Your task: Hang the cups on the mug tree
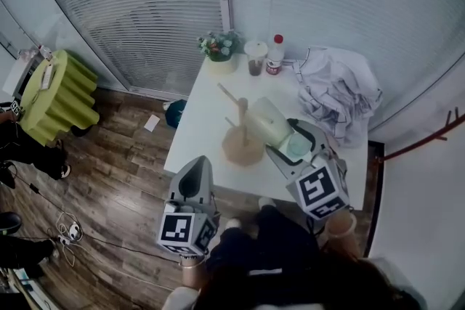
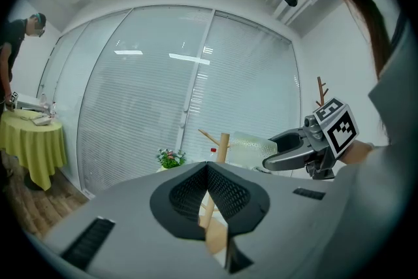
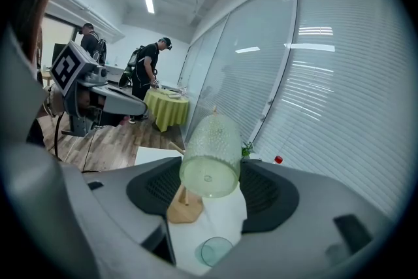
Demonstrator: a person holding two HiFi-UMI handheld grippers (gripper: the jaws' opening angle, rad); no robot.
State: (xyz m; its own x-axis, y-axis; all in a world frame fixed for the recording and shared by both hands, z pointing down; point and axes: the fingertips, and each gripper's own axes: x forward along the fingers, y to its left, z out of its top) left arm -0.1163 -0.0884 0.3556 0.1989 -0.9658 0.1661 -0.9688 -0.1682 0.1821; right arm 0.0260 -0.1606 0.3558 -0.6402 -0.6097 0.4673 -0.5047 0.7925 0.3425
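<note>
Your right gripper (image 3: pixel 212 187) is clamped on the dimpled glass cup (image 3: pixel 210 150), its jaws spread wide with a pad on either side of the cup. The cup is pale, greenish and see-through, covered in small raised dots, with a thick round base. It hangs in the air on its side, base turned back toward you and mouth toward the mug tree (image 1: pixel 243 134). From the head view it sits just beside the tree's upright post (I cannot tell whether it touches a peg). The mug tree is plain light wood with a round base and slanted pegs, and it stands on the white table (image 1: pixel 200 123), near the middle of the near edge. A small blue-tinted glass (image 3: pixel 215 250) stands on the table below your right gripper. Your left gripper (image 2: pixel 208 170) has its jaws together with nothing in them, and it is held off the table's near left corner.
</note>
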